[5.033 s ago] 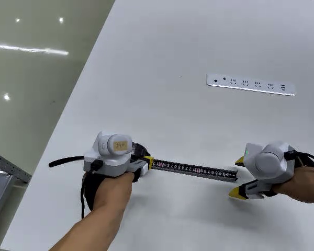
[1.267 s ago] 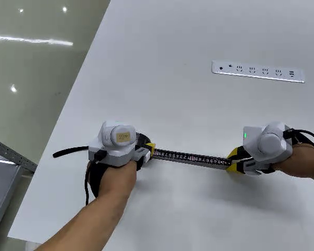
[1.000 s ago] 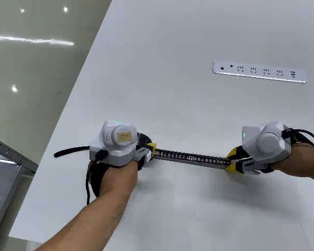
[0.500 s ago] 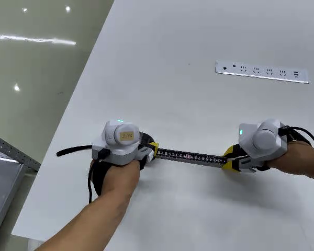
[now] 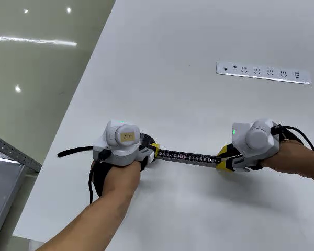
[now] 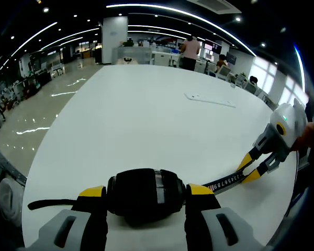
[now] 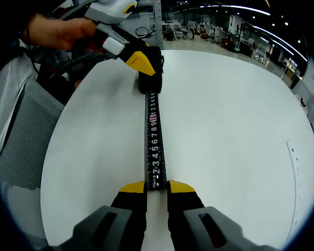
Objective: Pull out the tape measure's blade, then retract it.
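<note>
Nearest in the head view, two hands low on the white table [image 5: 188, 42]: left hand [image 5: 118, 180] around the left gripper [image 5: 146, 152], right hand [image 5: 285, 157] around the right gripper [image 5: 222, 158]. Facing each other, well apart, joined by the blade [image 5: 187, 156].

Left gripper view: left gripper [image 6: 146, 191] with yellow-tipped jaws closed on the black case [image 6: 145, 193], one jaw pressed to each side. Case resting on the table near its front edge. Black strap [image 6: 47, 204] trailing off the case to one side, lying flat on the table. Blade [image 6: 225, 182] running out from the case toward the other gripper.

Right gripper view: right gripper [image 7: 156, 187] with jaws drawn narrow, pinching the blade [image 7: 155, 136] at its free end. Blade dark with pale numerals, stretched straight and low over the table to the case [image 7: 150, 73], partly pulled out. Mesh chair [image 7: 26, 141] beside the table edge.

Head view again: case [image 5: 145, 142] between the left jaws, strap [image 5: 73, 151] reaching toward the table's left edge.

Farther back, a white power strip [image 5: 262, 72] lying flat on the table, well apart from both grippers. Beyond the left edge, glossy grey floor [image 5: 36, 68] with lamp reflections. Farthest, in the left gripper view, people [image 6: 190, 49] standing past the table's far end.
</note>
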A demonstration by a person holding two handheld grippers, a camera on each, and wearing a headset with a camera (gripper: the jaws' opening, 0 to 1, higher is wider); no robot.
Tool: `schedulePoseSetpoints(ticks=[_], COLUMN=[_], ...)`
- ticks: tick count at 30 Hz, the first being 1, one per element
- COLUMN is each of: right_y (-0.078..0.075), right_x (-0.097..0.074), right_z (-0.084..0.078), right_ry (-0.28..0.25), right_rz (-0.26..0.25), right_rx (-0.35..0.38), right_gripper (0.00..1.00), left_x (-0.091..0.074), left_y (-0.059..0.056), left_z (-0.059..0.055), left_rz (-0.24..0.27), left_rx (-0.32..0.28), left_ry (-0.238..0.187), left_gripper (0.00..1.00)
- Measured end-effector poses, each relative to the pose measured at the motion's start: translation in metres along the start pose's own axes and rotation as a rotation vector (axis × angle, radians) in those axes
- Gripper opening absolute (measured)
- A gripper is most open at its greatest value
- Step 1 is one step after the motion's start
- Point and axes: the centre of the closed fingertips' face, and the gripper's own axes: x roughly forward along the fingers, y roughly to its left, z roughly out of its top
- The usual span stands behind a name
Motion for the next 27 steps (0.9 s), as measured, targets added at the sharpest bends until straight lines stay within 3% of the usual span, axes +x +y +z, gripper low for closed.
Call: schedulePoseSetpoints(ticks=[27], right_y=[0.003], right_x=[0.015], right_z=[0.025], right_ry=[-0.031], right_rz=[0.022], right_rx=[-0.015], right_gripper=[0.14], left_x=[-0.001], left_y=[-0.001], left_z=[-0.001], left_rz=[-0.007], left_rx=[0.005], left_ry=[0.001], left_gripper=[0.56])
